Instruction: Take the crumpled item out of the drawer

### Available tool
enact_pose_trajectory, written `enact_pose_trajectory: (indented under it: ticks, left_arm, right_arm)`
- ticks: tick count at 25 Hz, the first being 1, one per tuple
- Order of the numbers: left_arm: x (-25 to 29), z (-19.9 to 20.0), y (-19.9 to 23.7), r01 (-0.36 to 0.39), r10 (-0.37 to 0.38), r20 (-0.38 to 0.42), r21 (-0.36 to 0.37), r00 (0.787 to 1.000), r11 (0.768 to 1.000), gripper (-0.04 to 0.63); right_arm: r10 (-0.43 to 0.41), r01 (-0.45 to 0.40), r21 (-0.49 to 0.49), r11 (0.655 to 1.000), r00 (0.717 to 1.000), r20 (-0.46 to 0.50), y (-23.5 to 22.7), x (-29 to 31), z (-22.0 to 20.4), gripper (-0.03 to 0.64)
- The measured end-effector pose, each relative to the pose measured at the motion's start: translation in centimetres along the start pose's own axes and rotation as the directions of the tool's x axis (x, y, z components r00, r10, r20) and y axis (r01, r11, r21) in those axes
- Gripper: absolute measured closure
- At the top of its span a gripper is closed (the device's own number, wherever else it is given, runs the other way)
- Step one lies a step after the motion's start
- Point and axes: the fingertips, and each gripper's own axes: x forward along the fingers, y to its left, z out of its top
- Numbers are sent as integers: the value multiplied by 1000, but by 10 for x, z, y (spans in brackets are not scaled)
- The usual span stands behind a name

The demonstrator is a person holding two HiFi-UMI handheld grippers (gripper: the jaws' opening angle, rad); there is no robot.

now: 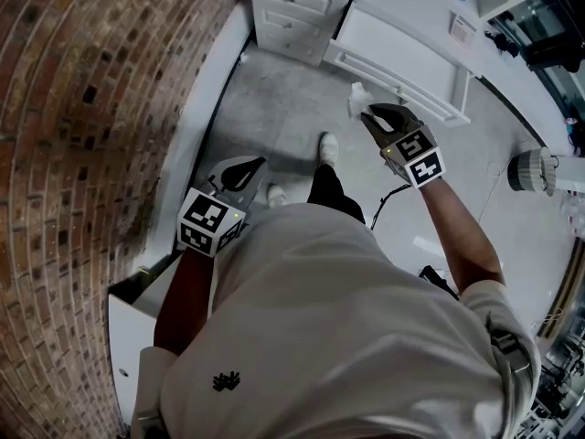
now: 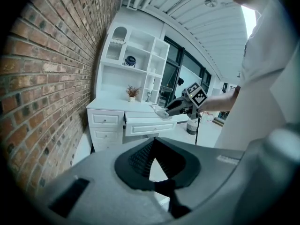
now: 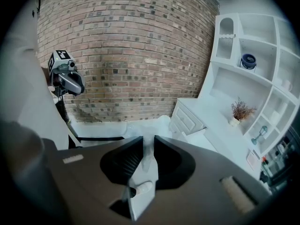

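Brick wall (image 1: 91,108), white dresser (image 2: 107,121), open shelves (image 2: 136,69), grey floor (image 1: 274,108), windows (image 2: 187,74)

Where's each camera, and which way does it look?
Head view: on the head, looking down; shirt, left gripper, right gripper show.
Left gripper view: on that gripper, facing the dresser; forearm shows.
Right gripper view: on that gripper, facing the brick wall; jaws clamp crumpled item.
Both gripper views share the dresser.

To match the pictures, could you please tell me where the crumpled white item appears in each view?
Head view: crumpled white item upper centre, at the right gripper tip.
Left gripper view: centre, by the open white drawer.
Right gripper view: lower centre, between the jaws.
Shared landmark: white drawer cabinet.
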Motion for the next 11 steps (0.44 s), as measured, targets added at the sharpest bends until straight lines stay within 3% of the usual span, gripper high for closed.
enact_pose_trajectory:
  ticks: [11]
  left_arm:
    - [53, 30, 10, 2, -3, -20, -7, 1000, 1000, 589]
  right_arm:
    - [25, -25, 13, 1000, 1000, 5, -52, 11, -10, 535]
